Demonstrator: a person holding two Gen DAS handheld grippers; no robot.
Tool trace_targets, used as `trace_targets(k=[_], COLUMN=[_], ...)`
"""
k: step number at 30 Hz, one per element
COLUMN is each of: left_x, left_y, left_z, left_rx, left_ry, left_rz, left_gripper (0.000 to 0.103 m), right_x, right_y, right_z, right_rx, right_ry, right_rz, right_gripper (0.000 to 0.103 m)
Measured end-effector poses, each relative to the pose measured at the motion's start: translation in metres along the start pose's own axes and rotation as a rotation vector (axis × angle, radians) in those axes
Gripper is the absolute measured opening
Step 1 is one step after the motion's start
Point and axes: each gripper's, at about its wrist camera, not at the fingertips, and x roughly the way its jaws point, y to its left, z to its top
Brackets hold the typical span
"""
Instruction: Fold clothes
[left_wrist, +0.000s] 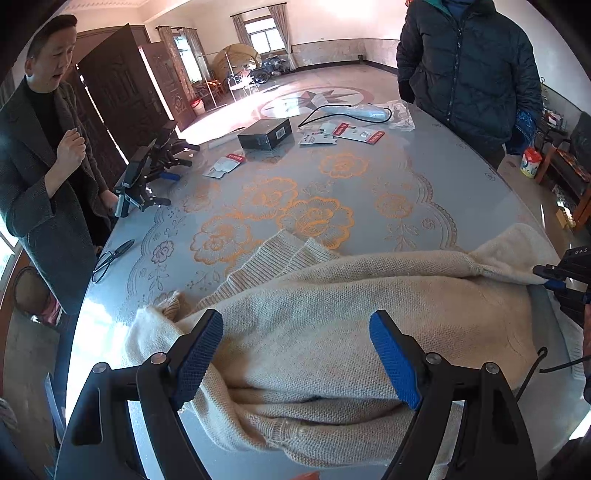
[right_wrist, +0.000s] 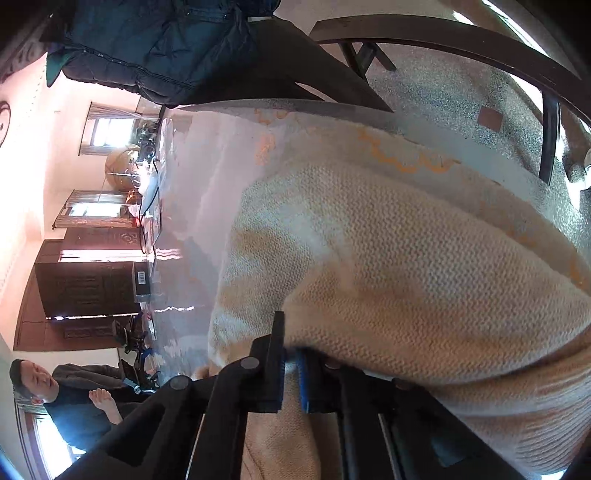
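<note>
A cream knitted sweater (left_wrist: 332, 317) lies partly folded on the near part of the round table (left_wrist: 443, 173). Its ribbed cuffs (left_wrist: 273, 254) point toward the table's middle. My left gripper (left_wrist: 295, 350) is open, its blue pads straddling the sweater's near fold without closing on it. My right gripper (left_wrist: 554, 277) shows at the right edge, shut on the sweater's right end. In the right wrist view the right gripper (right_wrist: 291, 369) pinches the cream knit (right_wrist: 406, 266) between its blue pads, and the cloth drapes over one finger.
A black box (left_wrist: 264, 134), cards (left_wrist: 354, 133), a cable and plastic bag (left_wrist: 365, 112) lie at the far side. Another gripper device (left_wrist: 147, 177) and scissors (left_wrist: 110, 258) sit at the left. One person (left_wrist: 48, 166) stands left, another (left_wrist: 469, 66) at the far right.
</note>
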Motion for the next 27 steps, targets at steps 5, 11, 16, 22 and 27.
trace_targets(k=[5, 11, 16, 22, 27], left_x=[0.006, 0.009, 0.008, 0.007, 0.007], left_y=[0.012, 0.024, 0.036, 0.047, 0.053], left_z=[-0.002, -0.001, -0.001, -0.002, -0.005], left_rx=[-0.005, 0.000, -0.002, -0.017, -0.023], left_ry=[0.018, 0.017, 0.008, 0.004, 0.006], left_rz=[-0.017, -0.040, -0.044, -0.039, -0.036], left_gripper=[0.083, 0.083, 0.083, 0.083, 0.083], right_x=[-0.018, -0.024, -0.024, -0.012, -0.012], right_y=[0.049, 0.122, 0.180, 0.209, 0.227], right_z=[0.003, -0.011, -0.026, -0.049, -0.053], right_rx=[-0.127, -0.277, -0.392, -0.466, -0.512], right_ry=[-0.067, -0.096, -0.105, -0.083, -0.089], right_rz=[0.033, 0.068, 0.096, 0.093, 0.079], right_gripper=[0.003, 0.003, 0.003, 0.003, 0.003])
